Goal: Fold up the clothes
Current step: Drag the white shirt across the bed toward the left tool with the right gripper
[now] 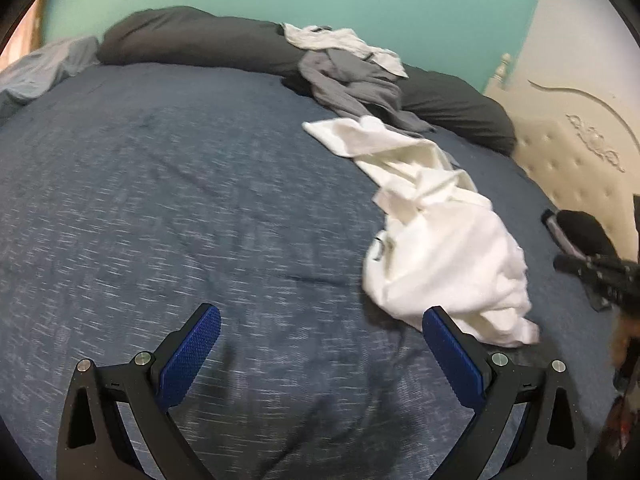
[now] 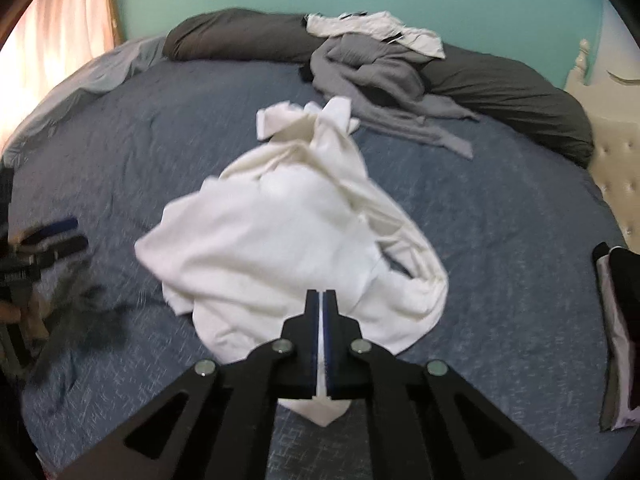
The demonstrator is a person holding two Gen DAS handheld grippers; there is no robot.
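Two grippers are hanging over the blue bed cover (image 1: 180, 200). The right gripper (image 2: 322, 300) is pinching an edge of the white shirt (image 2: 280, 240) between its blue pads, squeezed tight, with a corner poking out below. The left gripper (image 1: 320, 332) is holding nothing, and its fingers are standing wide apart, with the shirt lying just past it at two o'clock. Farther back, at twelve o'clock, a gray garment (image 2: 372, 76) is lying in a heap with a pale cloth (image 2: 380, 30) on top, against the dark pillows (image 2: 240, 36).
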